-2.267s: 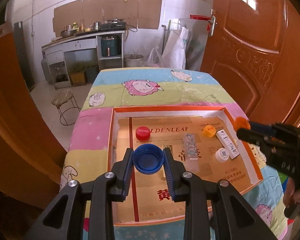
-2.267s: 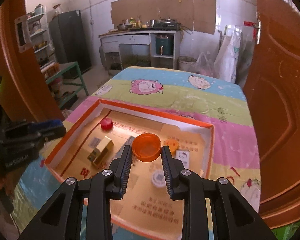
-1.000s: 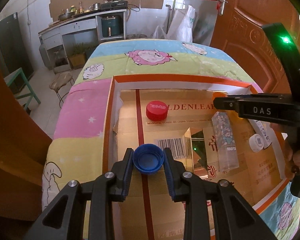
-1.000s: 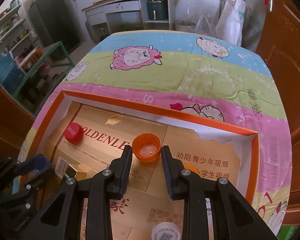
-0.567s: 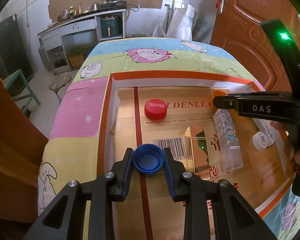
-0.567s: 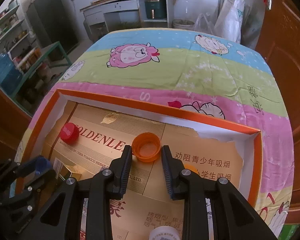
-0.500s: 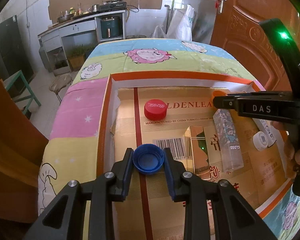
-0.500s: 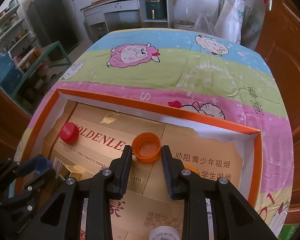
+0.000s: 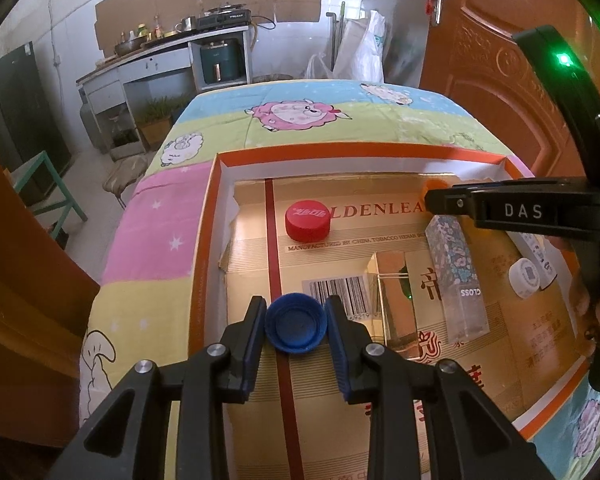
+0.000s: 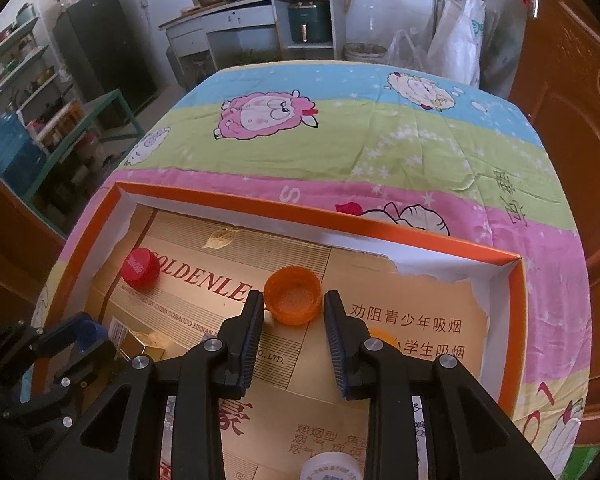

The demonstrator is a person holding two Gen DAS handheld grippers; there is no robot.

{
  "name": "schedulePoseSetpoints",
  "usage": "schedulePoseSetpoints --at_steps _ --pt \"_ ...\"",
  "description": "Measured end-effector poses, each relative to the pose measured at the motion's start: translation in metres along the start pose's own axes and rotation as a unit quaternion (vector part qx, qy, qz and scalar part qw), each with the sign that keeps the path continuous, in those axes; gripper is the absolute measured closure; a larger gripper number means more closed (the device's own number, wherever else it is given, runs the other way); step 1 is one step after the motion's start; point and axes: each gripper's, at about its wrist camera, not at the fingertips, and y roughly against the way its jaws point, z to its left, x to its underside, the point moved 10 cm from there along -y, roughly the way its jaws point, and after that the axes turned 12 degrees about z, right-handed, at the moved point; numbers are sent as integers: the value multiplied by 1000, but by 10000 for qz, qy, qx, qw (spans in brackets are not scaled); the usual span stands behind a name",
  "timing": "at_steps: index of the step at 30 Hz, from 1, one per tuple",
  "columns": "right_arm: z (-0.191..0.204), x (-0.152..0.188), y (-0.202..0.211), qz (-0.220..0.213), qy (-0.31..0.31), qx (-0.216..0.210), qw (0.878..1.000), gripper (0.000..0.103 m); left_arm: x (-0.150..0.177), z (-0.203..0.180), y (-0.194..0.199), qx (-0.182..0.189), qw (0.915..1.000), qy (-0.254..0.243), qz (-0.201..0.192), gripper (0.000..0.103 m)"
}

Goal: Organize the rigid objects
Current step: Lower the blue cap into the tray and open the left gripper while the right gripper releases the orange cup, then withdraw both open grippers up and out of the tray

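My left gripper (image 9: 296, 326) is shut on a blue bottle cap (image 9: 296, 327), open side up, low over the near left part of the orange-rimmed shallow box (image 9: 204, 240). My right gripper (image 10: 293, 307) is shut on an orange bottle cap (image 10: 293, 294), open side up, over the far middle of the same box (image 10: 512, 280). A red cap (image 9: 307, 220) lies on the box floor at the far left; it also shows in the right wrist view (image 10: 141, 269). The right gripper crosses the left wrist view (image 9: 520, 210); the left gripper shows at the lower left of the right wrist view (image 10: 80, 340).
In the box lie a gold carton (image 9: 392, 296), a clear patterned tube (image 9: 458, 280), a white cap (image 9: 523, 278), a white strip box (image 9: 538, 252) and a second orange cap (image 10: 380, 336). A cartoon-sheep cloth (image 10: 340, 140) covers the table. A wooden door (image 9: 500, 80) stands at the right.
Over the last second both grippers have kept hold of their caps and drifted only slightly over the box. Before that both moved forward and down over the box.
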Motion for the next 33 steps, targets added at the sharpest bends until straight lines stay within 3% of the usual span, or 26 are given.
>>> schedulePoseSetpoints --at_steps 3,5,12,16,28,31,33 --pt "0 0 0 -7 -29 -15 10000 68 -1 -1 1 14 10000 -5 -35 68" --pt "0 0 1 -39 -42 -39 10000 59 0 -2 2 20 10000 -12 -41 65" --pt "1 -2 14 -200 -65 -143 9997 58 0 -2 6 1 9999 4 -113 64" --pt "3 -1 21 -265 -55 -182 9995 57 0 -4 13 0 9998 -18 -199 51" --pt "10 16 41 -405 -113 -316 9986 56 4 -12 35 60 9992 -21 -393 50" --pt "13 20 49 -481 -97 -304 9983 41 5 -12 42 67 9989 -28 -453 50" --pt "15 24 54 -521 -103 -336 9980 41 7 -14 48 88 9988 -33 -480 50"
